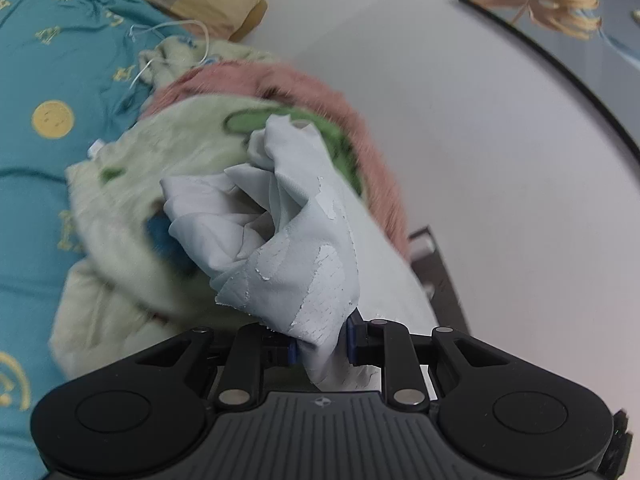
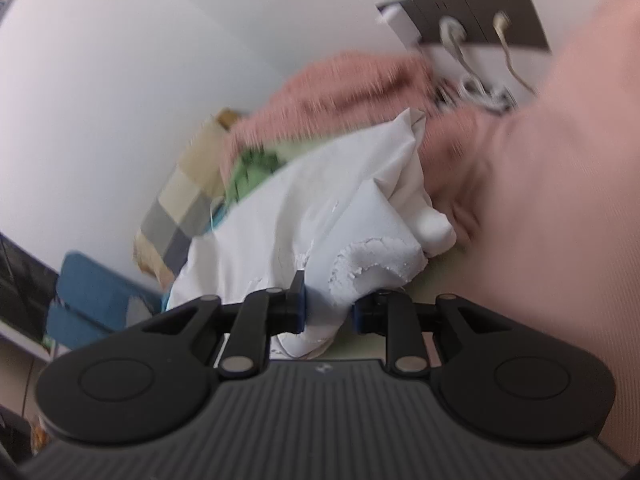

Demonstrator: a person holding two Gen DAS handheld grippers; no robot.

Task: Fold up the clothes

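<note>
Pinching crumpled white garment, cracked print.

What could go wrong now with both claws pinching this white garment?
1. The left claw holds a crumpled bunch of the white garment, not a flat edge, so any fold may come out crooked.
2. Its cracked print could flake further under the pinch.
3. The right claw grips loosely bunched cloth, which might slip.

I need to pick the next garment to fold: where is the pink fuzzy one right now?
The pink fuzzy garment lies at the back of the pile against the white wall, behind the cream-and-green blanket.
</note>
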